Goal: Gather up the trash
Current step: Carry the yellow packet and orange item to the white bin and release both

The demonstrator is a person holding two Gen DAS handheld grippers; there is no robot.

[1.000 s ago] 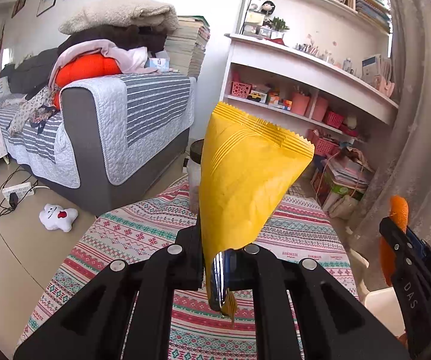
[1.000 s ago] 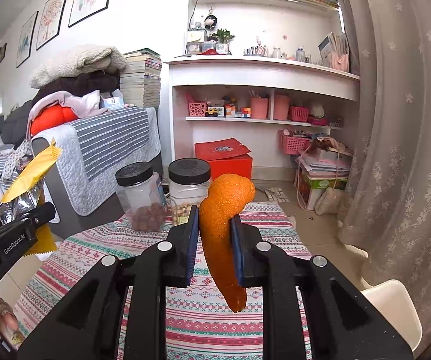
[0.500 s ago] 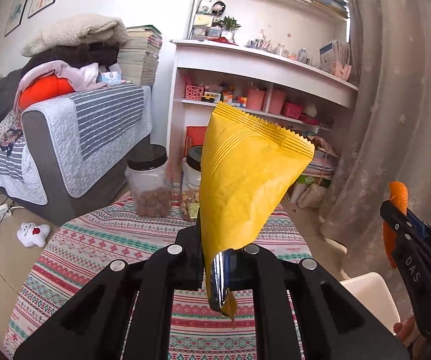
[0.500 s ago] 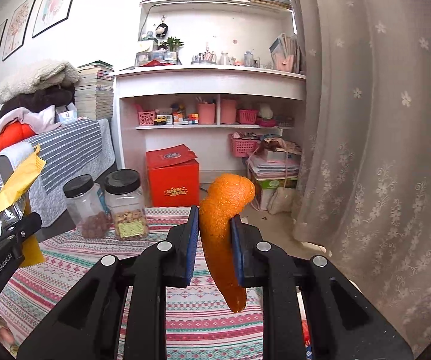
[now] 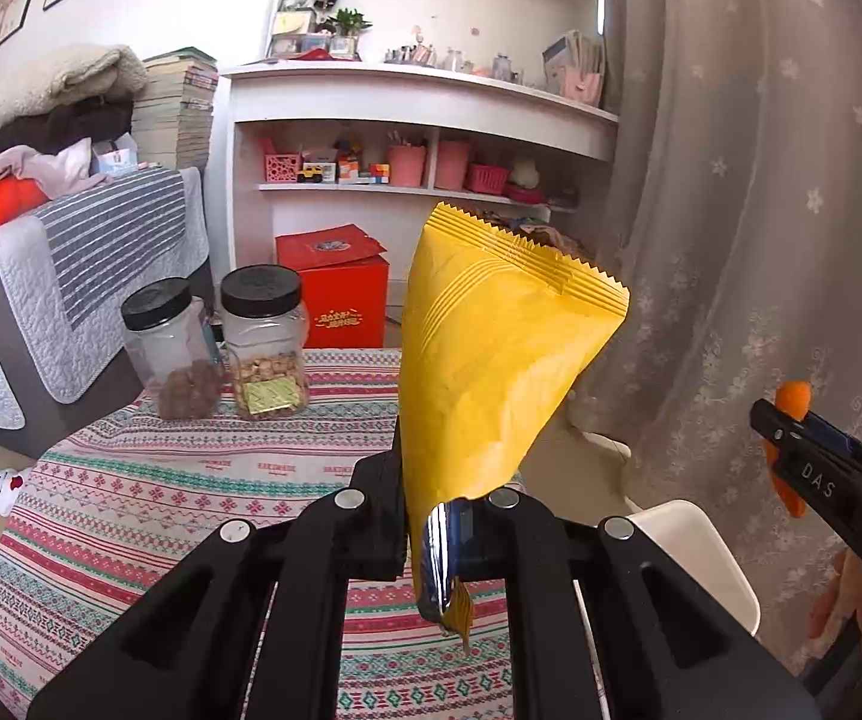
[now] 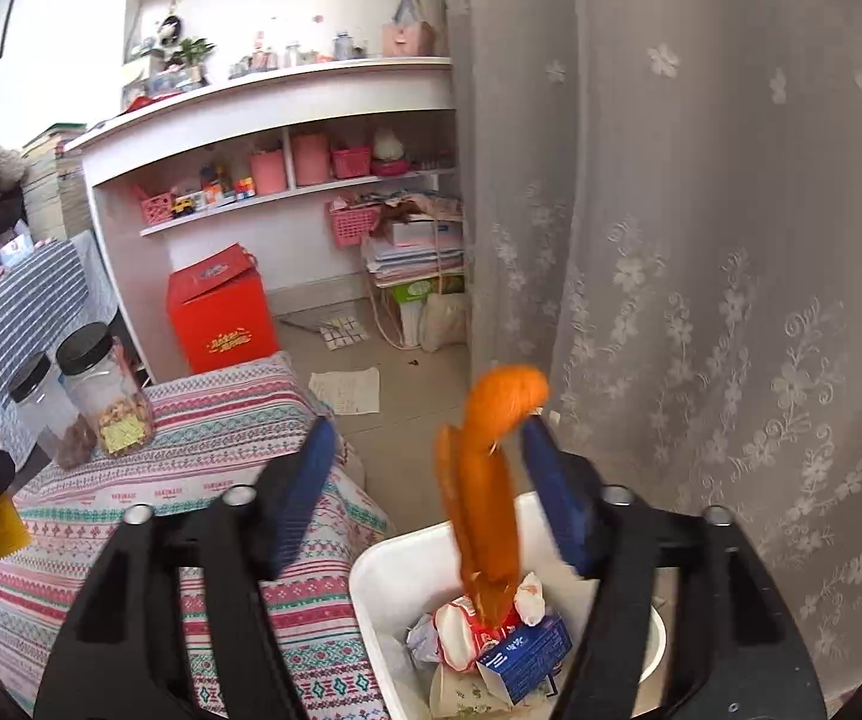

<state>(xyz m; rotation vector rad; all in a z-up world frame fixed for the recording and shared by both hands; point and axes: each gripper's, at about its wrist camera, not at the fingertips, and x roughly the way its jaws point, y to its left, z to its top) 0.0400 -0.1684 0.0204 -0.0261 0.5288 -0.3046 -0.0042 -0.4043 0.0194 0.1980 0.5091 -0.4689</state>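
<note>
Two light, limp scraps: the left gripper (image 5: 451, 525) has its fingers clamped on the low corner of a crinkly yellow snack bag (image 5: 490, 354). The right gripper (image 6: 431, 480) is opening, orange peel (image 6: 484, 480) loose between its fingers, dropping toward the white bin (image 6: 371, 576) just below. Beyond the fingers, table (image 6: 239, 468) edge and curtain (image 6: 700, 240) flank the bin closely.

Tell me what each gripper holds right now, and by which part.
Left gripper: shut on the yellow snack bag, pinched at its narrow lower end. Right gripper: jaws opening, orange peel loose between them above the white bin.
</note>
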